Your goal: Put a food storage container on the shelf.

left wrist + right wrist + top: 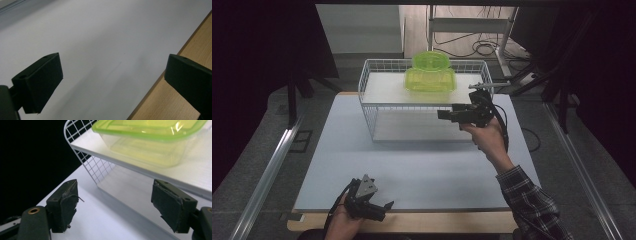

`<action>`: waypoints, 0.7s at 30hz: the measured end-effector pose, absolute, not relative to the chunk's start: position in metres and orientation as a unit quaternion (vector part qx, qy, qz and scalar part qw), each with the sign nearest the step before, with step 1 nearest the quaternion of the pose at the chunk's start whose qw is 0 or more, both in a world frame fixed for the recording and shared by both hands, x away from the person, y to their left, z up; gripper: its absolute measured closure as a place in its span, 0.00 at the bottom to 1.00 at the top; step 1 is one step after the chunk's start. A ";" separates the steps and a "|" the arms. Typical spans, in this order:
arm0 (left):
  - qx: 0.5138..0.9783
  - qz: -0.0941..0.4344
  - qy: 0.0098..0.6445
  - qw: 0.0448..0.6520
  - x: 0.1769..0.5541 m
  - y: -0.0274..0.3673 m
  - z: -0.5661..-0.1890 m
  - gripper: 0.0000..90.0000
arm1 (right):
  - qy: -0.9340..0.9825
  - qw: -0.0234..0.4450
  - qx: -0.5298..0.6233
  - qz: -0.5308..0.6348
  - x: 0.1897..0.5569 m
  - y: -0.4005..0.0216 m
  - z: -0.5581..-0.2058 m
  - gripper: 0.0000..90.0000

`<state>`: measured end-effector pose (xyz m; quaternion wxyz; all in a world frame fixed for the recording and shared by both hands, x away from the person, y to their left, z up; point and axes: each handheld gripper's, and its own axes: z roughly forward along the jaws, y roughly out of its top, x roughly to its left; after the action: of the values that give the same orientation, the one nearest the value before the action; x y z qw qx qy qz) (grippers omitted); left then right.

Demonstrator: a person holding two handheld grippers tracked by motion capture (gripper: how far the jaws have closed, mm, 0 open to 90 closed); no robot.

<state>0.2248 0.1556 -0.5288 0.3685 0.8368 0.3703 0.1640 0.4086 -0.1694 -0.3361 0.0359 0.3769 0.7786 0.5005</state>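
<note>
A white wire rack (369, 107) stands at the back of the table, with a white board (384, 87) as its top shelf. On that shelf sits a lime-green translucent box (430, 80), and a second green tub (430, 60) stands just behind it. My right gripper (448, 114) is open at the rack's front right corner, pointing left at shelf height and apart from the box. In the right gripper view the gripper (115, 207) has nothing between its fingers, and the lidded green box (150, 147) lies above and ahead. My left gripper (383, 210) is open and empty near the table's front edge.
A pale mat (412, 170) covers the table, and bare wood (437, 222) shows along the front edge. In the left gripper view the gripper (112, 80) hangs over the mat (100, 37) and the wooden edge (162, 105). Dark curtains, metal rails and floor cables surround the table.
</note>
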 end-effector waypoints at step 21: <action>0.836 0.164 0.370 0.369 0.225 0.154 -0.530 0.02 | 0.795 0.050 0.372 0.477 0.396 -0.180 -0.362 0.13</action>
<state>0.2246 0.1544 -0.5297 0.3693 0.8364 0.3701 0.1644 0.3959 -0.1798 -0.3621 0.0498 0.3721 0.7948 0.4768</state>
